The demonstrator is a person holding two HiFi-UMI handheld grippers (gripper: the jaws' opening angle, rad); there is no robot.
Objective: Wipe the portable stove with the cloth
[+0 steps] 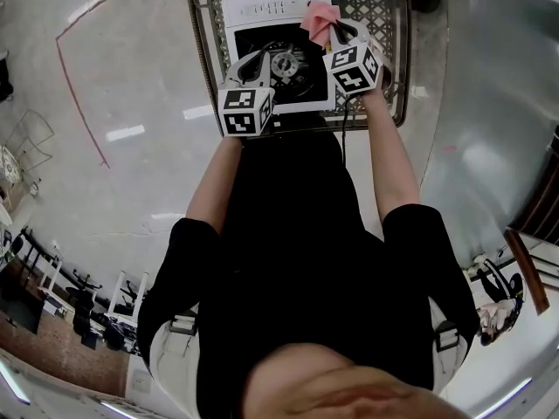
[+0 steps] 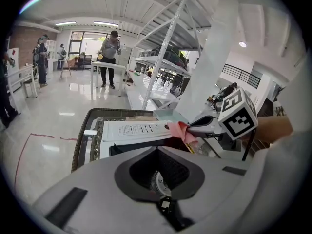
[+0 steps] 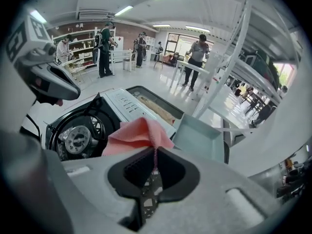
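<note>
A white portable stove [image 1: 262,11] with a black burner well [image 1: 284,62] sits in a dark woven tray. My right gripper [image 1: 330,31] is shut on a pink cloth [image 1: 320,17], held over the stove's far right corner. In the right gripper view the cloth [image 3: 139,133] bunches out past the jaw tips, with the burner [image 3: 78,138] lower left. My left gripper [image 1: 259,62] hovers over the burner's left side, jaws shut with nothing in them. The left gripper view shows the stove's panel [image 2: 136,129], the cloth [image 2: 183,130] and the right gripper [image 2: 197,125] beyond.
The woven tray's rim [image 1: 205,42] surrounds the stove. A pale blue tray [image 3: 197,138] lies just right of the stove. White shelving [image 2: 165,62] rises behind. Several people stand far off at tables. Red tape [image 1: 79,94] marks the floor at left.
</note>
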